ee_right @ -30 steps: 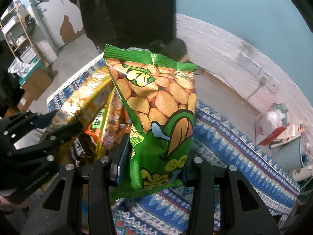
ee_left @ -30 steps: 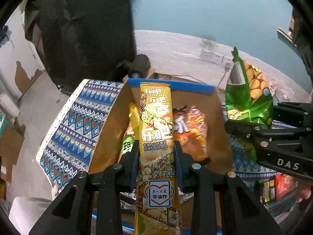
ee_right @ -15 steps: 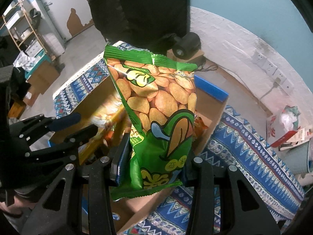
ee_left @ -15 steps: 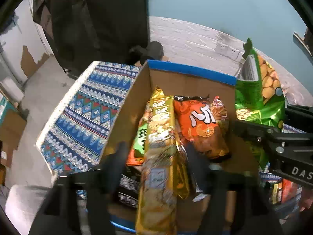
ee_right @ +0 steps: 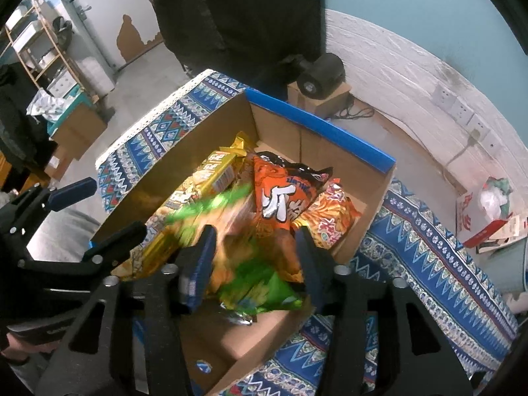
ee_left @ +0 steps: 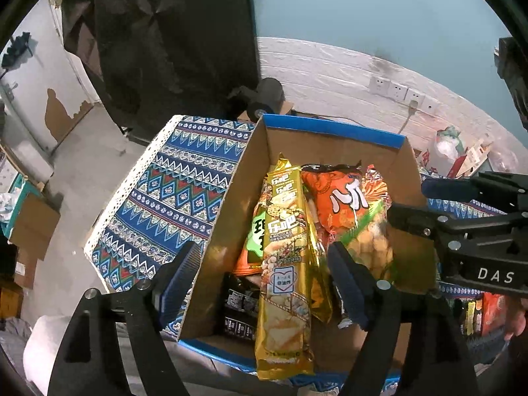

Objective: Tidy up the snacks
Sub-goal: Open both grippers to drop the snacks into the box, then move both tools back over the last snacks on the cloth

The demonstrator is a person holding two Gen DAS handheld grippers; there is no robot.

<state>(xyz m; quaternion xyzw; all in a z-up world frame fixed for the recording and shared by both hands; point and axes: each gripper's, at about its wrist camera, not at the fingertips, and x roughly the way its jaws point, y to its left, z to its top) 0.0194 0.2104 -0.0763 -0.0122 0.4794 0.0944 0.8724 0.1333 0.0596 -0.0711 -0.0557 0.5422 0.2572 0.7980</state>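
One blue patterned cloth with a white lace edge (ee_left: 171, 191) covers the table, and on it stands one open brown cardboard box with blue tape along its rim (ee_left: 333, 130), which holds all the snacks that show clearly. Counted in the left wrist view, the box carries one long gold foil packet (ee_left: 285, 264) lying lengthwise down its middle, one orange bag with a black top and large white characters (ee_left: 343, 198), one smaller orange printed bag (ee_right: 330, 214) against the right wall beside it, one packet with a green label (ee_left: 257, 237) tucked under the gold one on its left, and one dark black packet (ee_left: 241, 303) near the front wall. One green bag printed with tan nuts (ee_right: 254, 283) appears blurred in the right wrist view, low in the box between the two fingers of the right gripper (ee_right: 255, 260), whose jaws are opening and whose pads do not press on it. The left gripper (ee_left: 264, 280) hangs over the box with its jaws opening wide, the gold packet lying loose below the gap, one finger outside the box's left wall. Two white wall sockets (ee_left: 396, 89) sit on the pale brick wall behind.
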